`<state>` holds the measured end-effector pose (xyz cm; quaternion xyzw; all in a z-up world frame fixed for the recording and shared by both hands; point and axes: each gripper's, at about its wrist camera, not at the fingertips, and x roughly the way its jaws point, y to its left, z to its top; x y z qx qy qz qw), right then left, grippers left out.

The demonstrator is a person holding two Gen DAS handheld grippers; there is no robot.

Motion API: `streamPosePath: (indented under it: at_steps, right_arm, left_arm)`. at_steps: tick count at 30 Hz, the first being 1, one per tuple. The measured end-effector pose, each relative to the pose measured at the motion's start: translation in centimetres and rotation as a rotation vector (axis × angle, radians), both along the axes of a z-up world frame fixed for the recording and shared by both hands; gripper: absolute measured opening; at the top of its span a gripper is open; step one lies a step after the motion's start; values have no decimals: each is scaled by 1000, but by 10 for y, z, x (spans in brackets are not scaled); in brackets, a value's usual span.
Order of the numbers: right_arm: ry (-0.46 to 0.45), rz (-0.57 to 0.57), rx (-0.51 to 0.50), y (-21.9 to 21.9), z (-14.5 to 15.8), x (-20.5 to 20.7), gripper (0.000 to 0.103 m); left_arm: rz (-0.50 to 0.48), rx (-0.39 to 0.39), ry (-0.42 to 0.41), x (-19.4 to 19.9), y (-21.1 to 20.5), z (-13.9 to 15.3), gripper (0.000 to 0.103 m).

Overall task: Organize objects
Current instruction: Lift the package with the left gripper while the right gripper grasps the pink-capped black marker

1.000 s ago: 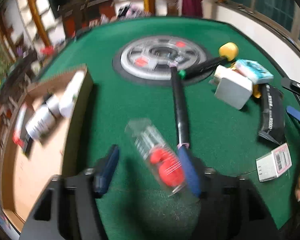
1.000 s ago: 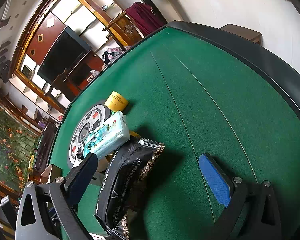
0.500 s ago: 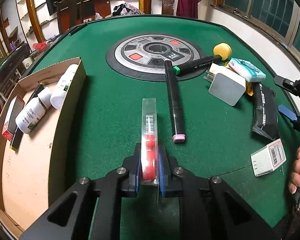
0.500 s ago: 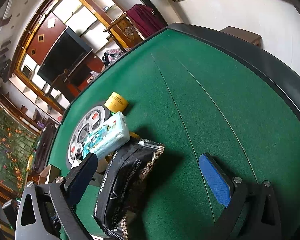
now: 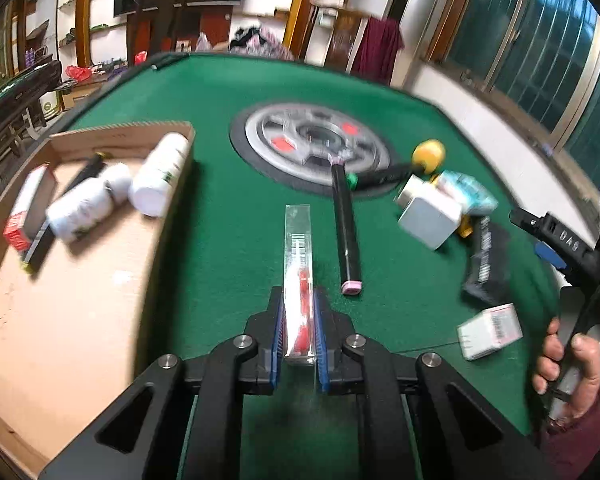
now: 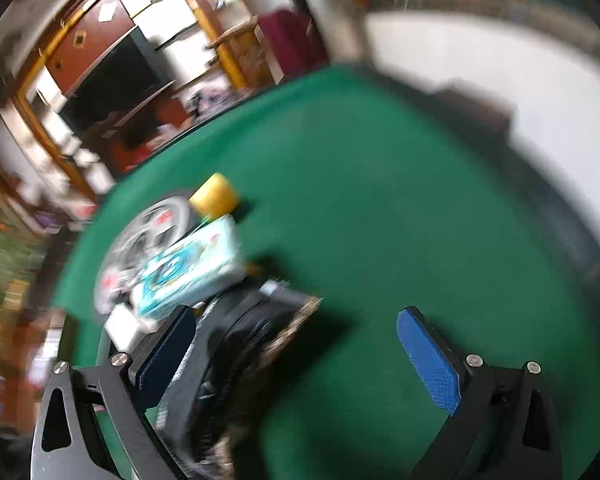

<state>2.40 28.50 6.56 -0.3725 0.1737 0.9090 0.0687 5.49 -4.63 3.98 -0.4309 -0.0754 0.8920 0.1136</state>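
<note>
Left wrist view: the left gripper (image 5: 298,336) had its fingers pinched on a clear plastic packet (image 5: 298,264) with a red item inside. The grip sat at the packet's near end; the far end, with a barcode label, stuck out forward above the green desk (image 5: 228,240). Whether the packet was clear of the felt could not be told.

Handling judgement: the packet looked light and thin, stiff along its length, with smooth, probably slippery faces. Held by one end only, it could pivot or slide between the pads. A hold nearer the middle, across the flat faces, would be steadier; a hard squeeze might crack the shell.

A cardboard tray (image 5: 80,280) lay to the left, already holding two white bottles (image 5: 160,176), a red-edged box (image 5: 28,208) and a dark pen. It was the likely destination.

Loose on the desk: a black marker (image 5: 346,224) just right of the packet, a white cube (image 5: 430,216), a yellow-capped item (image 5: 428,154), a black foil pouch (image 5: 486,260) and a small labelled box (image 5: 490,330).

Right wrist view, heavily blurred: the right gripper (image 6: 300,360) had its fingers spread wide with nothing held, hanging beside the foil pouch and a teal tissue pack (image 6: 188,272). A hand (image 5: 568,364) gripped its handle at the right edge of the left view.
</note>
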Motion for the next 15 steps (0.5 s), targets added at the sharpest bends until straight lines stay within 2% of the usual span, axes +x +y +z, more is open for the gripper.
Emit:
streamPosePath:
  at_steps: [1, 3, 6, 8, 10, 13, 14, 15]
  right_arm:
    - [52, 1, 105, -13, 19, 9, 102]
    - [127, 50, 180, -37, 51, 24, 102]
    - [186, 217, 161, -79, 87, 31, 103]
    - [138, 382, 111, -115, 92, 18, 103]
    - [29, 503, 64, -152, 78, -3, 103]
    - [-95, 525, 113, -192, 48, -32, 101]
    - [-123, 518, 139, -200, 39, -41, 98]
    - [-151, 503, 168, -208, 31, -50, 89]
  left_arm:
    - [0, 26, 15, 5, -7, 6, 13]
    - [3, 77, 41, 12, -20, 17, 13]
    - [12, 142, 59, 20, -37, 26, 13]
    - [24, 162, 63, 25, -47, 27, 13]
    - [33, 171, 76, 32, -60, 29, 13]
    - [56, 154, 107, 43, -78, 32, 13]
    - [71, 148, 118, 46, -87, 34, 13]
    - [81, 144, 125, 49, -94, 34, 13]
